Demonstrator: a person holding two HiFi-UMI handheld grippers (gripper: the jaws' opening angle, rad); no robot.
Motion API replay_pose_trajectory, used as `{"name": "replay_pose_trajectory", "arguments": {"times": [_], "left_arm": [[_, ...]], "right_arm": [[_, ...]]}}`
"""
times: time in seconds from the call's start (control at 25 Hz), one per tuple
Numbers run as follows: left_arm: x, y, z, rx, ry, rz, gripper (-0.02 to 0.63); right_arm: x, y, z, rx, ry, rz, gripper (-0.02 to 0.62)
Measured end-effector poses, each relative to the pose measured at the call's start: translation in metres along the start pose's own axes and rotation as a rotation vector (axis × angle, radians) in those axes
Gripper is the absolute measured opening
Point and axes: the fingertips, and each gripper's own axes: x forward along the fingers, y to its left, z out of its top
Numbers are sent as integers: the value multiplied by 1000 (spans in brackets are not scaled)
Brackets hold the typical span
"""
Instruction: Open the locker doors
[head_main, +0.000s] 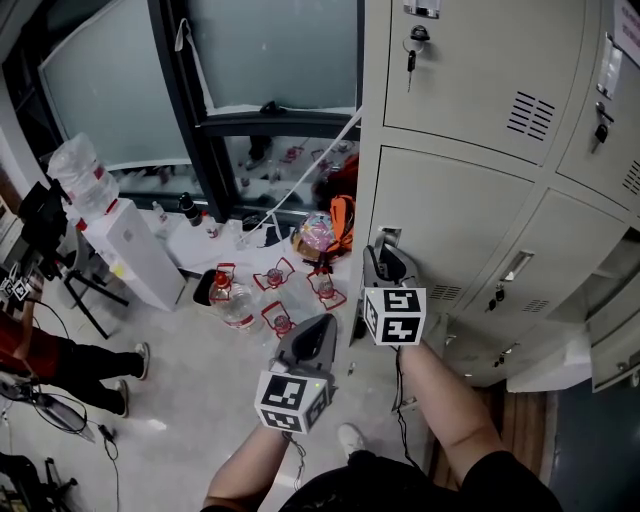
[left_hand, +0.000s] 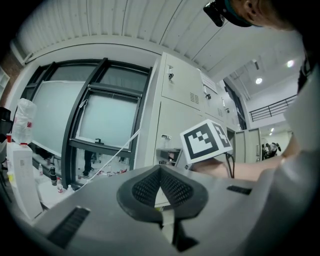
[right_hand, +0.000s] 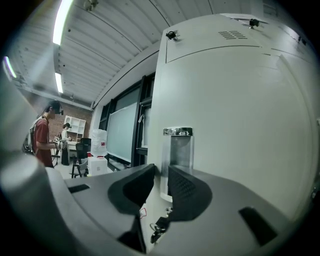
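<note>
At the door's left edge, right gripper (right_hand: 161, 175) has its jaws narrowed onto the upright handle (right_hand: 179, 150), seemingly pinching its lip. Door (right_hand: 240, 115) spreads rightward from it, not yet opened. Left gripper (left_hand: 160, 172), jaws together and empty, hangs farther off.

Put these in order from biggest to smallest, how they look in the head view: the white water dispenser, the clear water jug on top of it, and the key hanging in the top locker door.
1. white water dispenser
2. clear water jug
3. key

This ranks looks only, since each thing's distance from the camera differs.
</note>
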Motion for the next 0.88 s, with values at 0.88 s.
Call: {"name": "replay_pose_trajectory", "arguments": {"times": [0.88], "left_arm": [[-55,-69,6,11,-9,-86,1]], "right_arm": [[-106,28,-9,-4,-1,291,89]]}}
